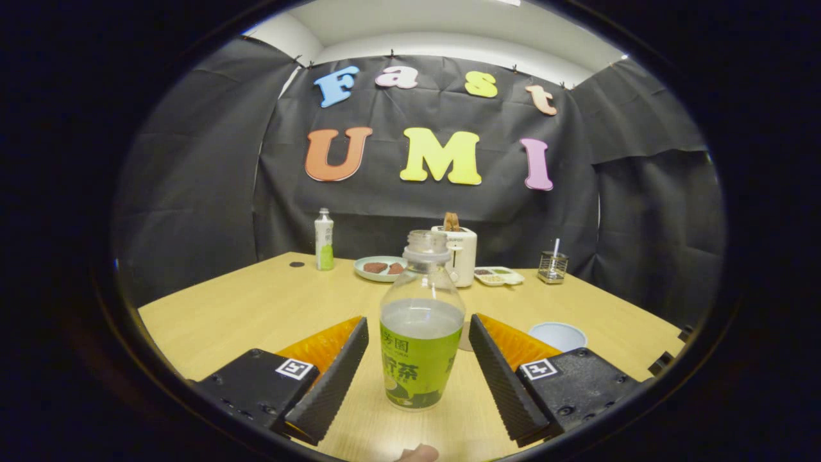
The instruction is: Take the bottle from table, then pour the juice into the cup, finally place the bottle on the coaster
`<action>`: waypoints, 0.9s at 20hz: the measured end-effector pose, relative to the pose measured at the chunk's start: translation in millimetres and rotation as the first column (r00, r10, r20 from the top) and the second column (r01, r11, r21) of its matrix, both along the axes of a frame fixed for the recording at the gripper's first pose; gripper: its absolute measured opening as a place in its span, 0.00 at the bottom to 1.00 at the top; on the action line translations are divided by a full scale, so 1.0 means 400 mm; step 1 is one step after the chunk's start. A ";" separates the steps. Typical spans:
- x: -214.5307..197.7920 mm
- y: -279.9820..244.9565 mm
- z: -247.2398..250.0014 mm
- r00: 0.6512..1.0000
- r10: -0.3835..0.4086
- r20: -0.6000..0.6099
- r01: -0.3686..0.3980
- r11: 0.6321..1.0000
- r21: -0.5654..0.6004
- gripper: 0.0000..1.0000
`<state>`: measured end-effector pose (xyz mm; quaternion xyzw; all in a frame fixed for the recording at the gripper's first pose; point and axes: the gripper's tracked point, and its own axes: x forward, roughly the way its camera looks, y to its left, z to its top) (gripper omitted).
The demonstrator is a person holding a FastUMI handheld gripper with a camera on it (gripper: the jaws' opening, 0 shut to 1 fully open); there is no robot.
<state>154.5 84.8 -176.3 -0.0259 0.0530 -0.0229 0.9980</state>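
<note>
The bottle [421, 333] stands upright on the near table [256, 308], between the spread fingers of the gripper [418, 350], untouched. Uncapped, half full, thin plastic: probably light and squashy, so grip the labelled lower body gently.

bottle [421, 321]: clear glossy plastic, smooth printed wrap | table [269, 308]: pale wood-look top, smooth, matt | hand-held gripper [418, 372]: fingers spread either side of bottle, not touching, inner faces ribbed and matt | cup [557, 335]: smooth, matt | toaster [457, 253]: glossy plastic | wire holder [552, 266]: shiny metal
</note>
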 end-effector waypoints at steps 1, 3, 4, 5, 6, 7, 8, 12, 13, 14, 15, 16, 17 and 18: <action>0.011 0.008 0.000 1.000 0.001 0.008 -0.001 1.000 0.003 1.00; 0.030 0.013 0.002 0.999 -0.010 0.041 0.008 0.999 0.041 1.00; 0.039 0.008 0.000 0.998 -0.024 0.056 0.020 0.998 0.061 1.00; 0.047 0.006 -0.006 0.998 -0.035 0.053 0.031 0.997 0.077 1.00; 0.055 0.003 -0.025 0.998 -0.045 0.035 0.042 0.995 0.089 0.95; 0.046 0.007 -0.023 0.999 -0.032 0.025 0.029 0.996 0.087 0.89; 0.047 0.007 -0.024 0.999 -0.037 0.022 0.035 0.996 0.088 0.82; 0.024 0.006 0.003 0.999 -0.039 0.005 0.038 0.991 0.125 0.81; 0.017 0.006 0.014 0.999 -0.040 0.002 0.039 0.989 0.142 0.81; 0.008 0.006 0.028 0.999 -0.042 0.010 0.041 0.987 0.153 0.81; 0.001 0.010 0.049 0.999 -0.038 0.020 0.034 0.986 0.166 0.81; -0.004 0.017 0.063 0.999 -0.025 0.028 0.020 0.983 0.183 0.81; -0.008 0.027 0.078 1.000 -0.005 0.030 -0.001 0.979 0.203 0.81; -0.010 0.036 0.091 0.999 0.015 0.033 -0.022 0.974 0.227 0.81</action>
